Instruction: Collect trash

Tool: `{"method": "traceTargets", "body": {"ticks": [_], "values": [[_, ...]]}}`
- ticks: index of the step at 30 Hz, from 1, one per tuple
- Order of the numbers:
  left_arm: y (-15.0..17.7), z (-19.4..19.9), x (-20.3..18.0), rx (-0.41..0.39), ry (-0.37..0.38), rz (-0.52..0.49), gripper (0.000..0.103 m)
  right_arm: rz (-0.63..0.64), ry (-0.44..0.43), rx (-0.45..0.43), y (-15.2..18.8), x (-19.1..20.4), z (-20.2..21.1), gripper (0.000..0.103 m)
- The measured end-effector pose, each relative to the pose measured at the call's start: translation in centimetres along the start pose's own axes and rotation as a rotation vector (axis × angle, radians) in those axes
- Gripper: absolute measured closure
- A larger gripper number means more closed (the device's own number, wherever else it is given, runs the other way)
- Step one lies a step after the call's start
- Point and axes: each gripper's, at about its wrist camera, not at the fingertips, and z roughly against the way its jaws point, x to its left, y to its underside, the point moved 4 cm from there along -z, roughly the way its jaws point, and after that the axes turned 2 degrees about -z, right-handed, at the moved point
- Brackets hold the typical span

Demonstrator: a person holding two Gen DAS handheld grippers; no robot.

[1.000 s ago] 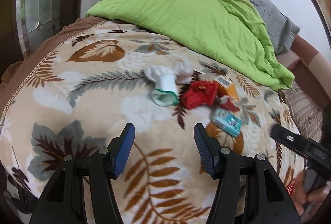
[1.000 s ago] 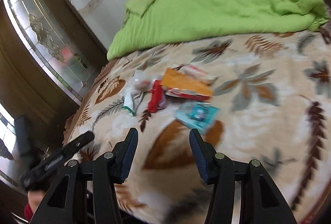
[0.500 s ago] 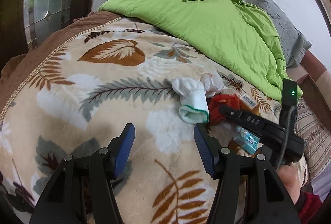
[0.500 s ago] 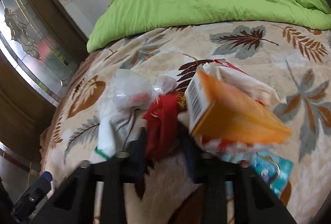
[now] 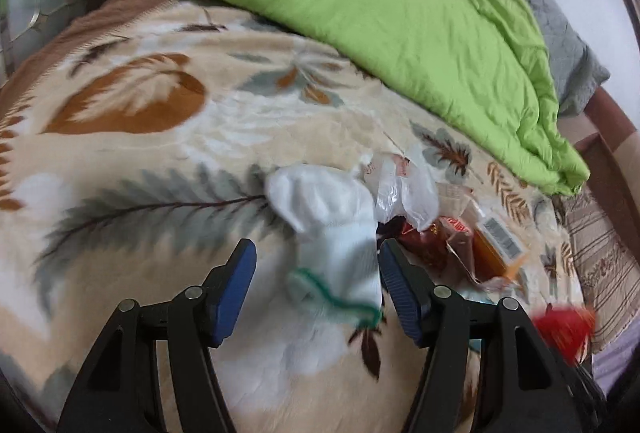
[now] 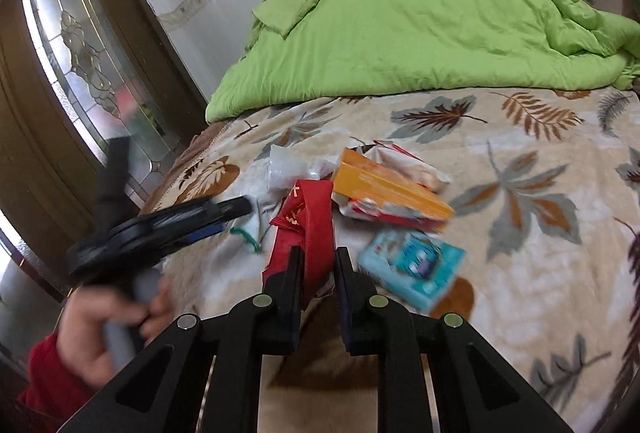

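A small heap of trash lies on the leaf-patterned blanket point(image 5: 140, 193). My left gripper point(image 5: 316, 249) is open, its jaws opening, and a white sock point(image 5: 336, 233) with a green cuff lies between its blue pads. Beside the sock are a clear plastic bag point(image 5: 404, 189) and an orange box point(image 5: 496, 245). My right gripper point(image 6: 318, 257) is shut on a red wrapper point(image 6: 308, 225), which stands up from its fingers. The orange box point(image 6: 392, 189) and a teal packet point(image 6: 412, 265) lie just right of it. The left gripper point(image 6: 228, 219) shows at the left, blurred.
A crumpled green duvet point(image 6: 420, 33) covers the far end of the bed. A wooden door with patterned glass point(image 6: 80, 53) stands to the left. A hand point(image 6: 104, 317) in a red sleeve holds the left gripper. A grey pillow point(image 5: 568, 65) lies behind the duvet.
My left gripper has moved in over the sock, which now lies between its pads. My right gripper went to the heap, shut on the red wrapper and drew it back.
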Motion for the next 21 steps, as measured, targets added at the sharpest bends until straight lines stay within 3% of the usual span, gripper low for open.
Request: {"method": "traceTargets", "body": {"ticks": [3, 4, 5, 7, 15, 21], "values": [[-0.3, -2.1, 0.1, -0.003, -0.027, -0.006, 0.047, 0.002, 0.004, -0.01, 0.4, -0.5, 1.0, 0.087], [-0.3, -2.8, 0.1, 0.005, -0.025, -0.004, 0.065, 0.006, 0.004, -0.01, 0.5, -0.6, 1.2, 0.087], [-0.3, -3.1, 0.2, 0.01, -0.032, -0.003, 0.074, 0.004, 0.007, -0.013, 0.6, -0.8, 1.5, 0.087], [0.0, -2.7, 0.1, -0.009, -0.041, -0.028, 0.081, 0.003, 0.006, -0.016, 0.7, -1.0, 1.9, 0.087], [3.2, 3.0, -1.7, -0.083, -0.004, -0.07, 0.085, 0.033, 0.035, -0.05, 1.8, -1.5, 4.4, 0.087], [7.1, 9.4, -5.4, -0.188, 0.001, -0.175, 0.085, 0.035, 0.072, -0.087, 3.0, -2.7, 7.3, 0.087]]}}
